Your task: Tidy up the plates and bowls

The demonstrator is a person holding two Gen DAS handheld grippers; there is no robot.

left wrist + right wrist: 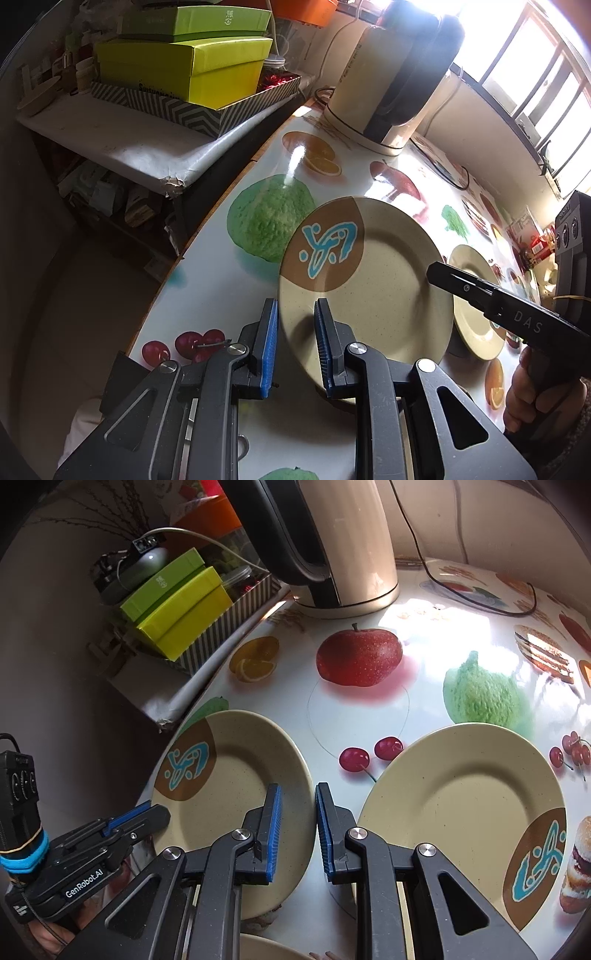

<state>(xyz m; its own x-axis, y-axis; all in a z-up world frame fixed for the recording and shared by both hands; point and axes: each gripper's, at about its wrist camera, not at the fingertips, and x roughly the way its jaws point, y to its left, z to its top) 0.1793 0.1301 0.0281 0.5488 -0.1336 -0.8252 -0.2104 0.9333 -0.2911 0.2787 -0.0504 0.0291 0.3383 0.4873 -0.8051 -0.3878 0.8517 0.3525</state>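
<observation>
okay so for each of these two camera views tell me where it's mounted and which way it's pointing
Left wrist: on the left tool, angled down over the near-edge plate; the right tool and a hand show.
Right wrist: on the right tool, angled down between two plates; the left tool shows.
Shared: left plate, kettle, green boxes, fruit-print table.

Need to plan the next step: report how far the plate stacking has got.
Done: nothing visibly; left plate and right plate lie side by side on the table. In hand: left gripper sits at the left plate's rim, grip unclear; right gripper hovers between them, fingers apart, empty. Left: stack the plates.
</observation>
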